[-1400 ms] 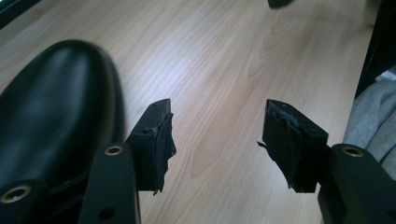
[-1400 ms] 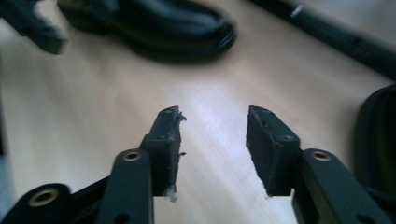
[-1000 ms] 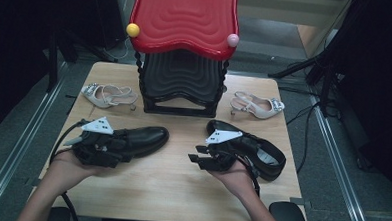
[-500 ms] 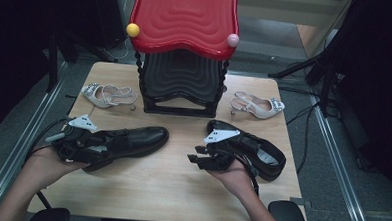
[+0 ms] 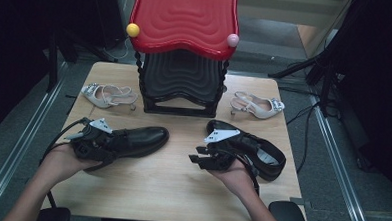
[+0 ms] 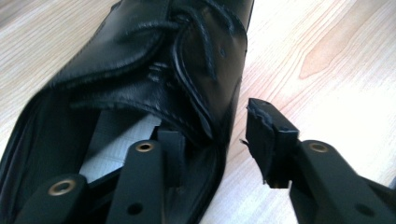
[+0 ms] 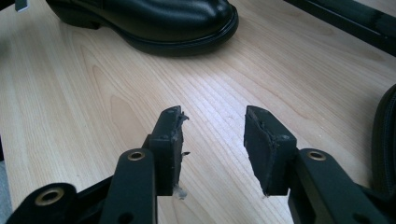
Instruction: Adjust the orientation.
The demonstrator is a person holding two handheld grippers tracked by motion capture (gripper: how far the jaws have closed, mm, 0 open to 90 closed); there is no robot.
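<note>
At the far left of the wooden table (image 5: pixel 176 182), a pale slingback heel (image 5: pixel 107 95) lay on its side beside the black base of a red-topped stand (image 5: pixel 184 50). Nearer the person, the left gripper (image 5: pixel 113 143) sat at the heel end of a black lace-up shoe (image 5: pixel 132 140) that lay across the table with its toe pointing to the right. In the left gripper view, 1 jaw reached inside the opening of that shoe (image 6: pixel 154 79) while the other stood outside its side wall, over bare wood; the jaws had just been closing, with the shoe's wall between them, yet a gap still showed between the outer pad and the leather, so the grip was not yet made.

Past the middle of the table, the right gripper (image 5: pixel 198 158) hovered low with its jaws spread apart and nothing between them, only table grain beneath, as its own view showed. Behind that hand lay the 2nd black shoe (image 5: pixel 262 153), angled toward the right edge. A 2nd pale heel (image 5: pixel 257 105) rested near the stand's right side.
</note>
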